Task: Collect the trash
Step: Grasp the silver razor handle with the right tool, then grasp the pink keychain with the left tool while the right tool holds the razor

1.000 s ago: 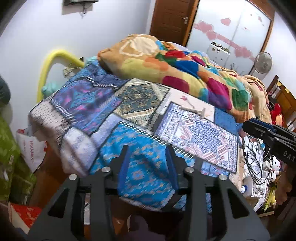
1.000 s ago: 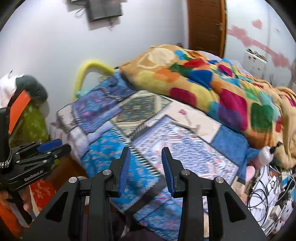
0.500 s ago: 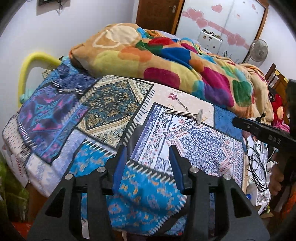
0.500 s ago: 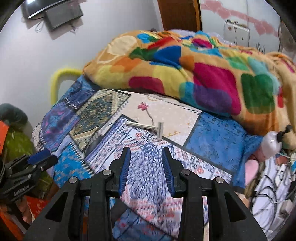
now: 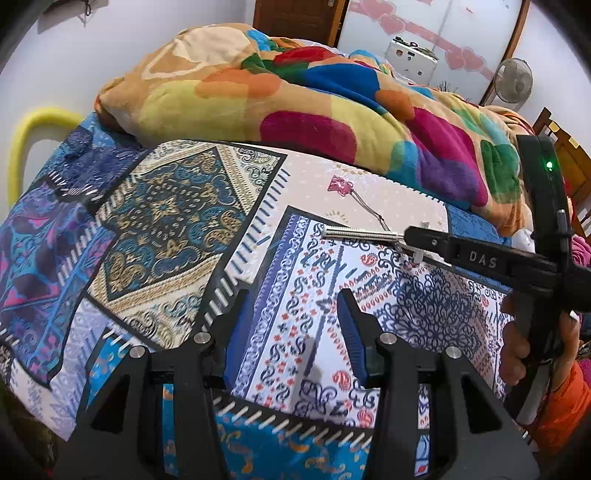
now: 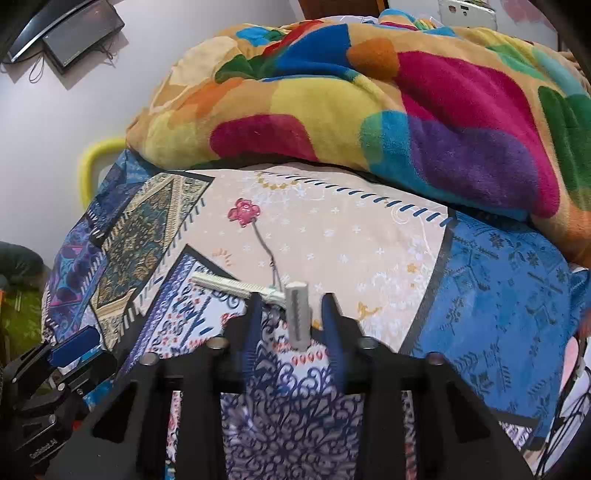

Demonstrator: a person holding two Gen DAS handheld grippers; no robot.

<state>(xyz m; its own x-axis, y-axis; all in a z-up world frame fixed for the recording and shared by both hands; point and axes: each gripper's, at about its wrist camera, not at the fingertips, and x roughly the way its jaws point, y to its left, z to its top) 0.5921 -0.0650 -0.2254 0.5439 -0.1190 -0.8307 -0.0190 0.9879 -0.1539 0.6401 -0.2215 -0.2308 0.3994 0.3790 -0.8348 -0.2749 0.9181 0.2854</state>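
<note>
From my left wrist view, the left hand-held gripper (image 5: 290,332) sits low in the frame, released, its blue-padded fingers (image 5: 351,332) spread apart over the patterned bedsheet (image 5: 177,221) with nothing between them. It hangs above the white-and-navy paisley patch at lower centre.

In my right wrist view, the right hand-held gripper (image 6: 291,332) is also released, its fingers (image 6: 251,328) standing on either side of the head of a disposable razor (image 6: 295,314). The razor lies on the bedsheet at lower centre of that frame, head pointing toward the camera and handle running off to the left, just below a printed pink flower (image 6: 243,212). I cannot tell whether either pad is touching the razor head; there is a visible gap on the right side.

Back in the left view, the same razor (image 5: 362,233) shows at centre right, its silvery handle lying across the sheet, while the right hand-held gripper (image 5: 417,240) reaches in from the right edge and covers the head. My hand (image 5: 517,343) grips that tool's handle at the right edge.

Beyond the razor, a thick multicoloured blanket (image 5: 295,96) is heaped across the upper half of both frames. Farther back I see a yellow curved tube (image 5: 22,140) at the left, a wooden door (image 5: 295,14) at the top, and a fan (image 5: 513,79) at upper right.
</note>
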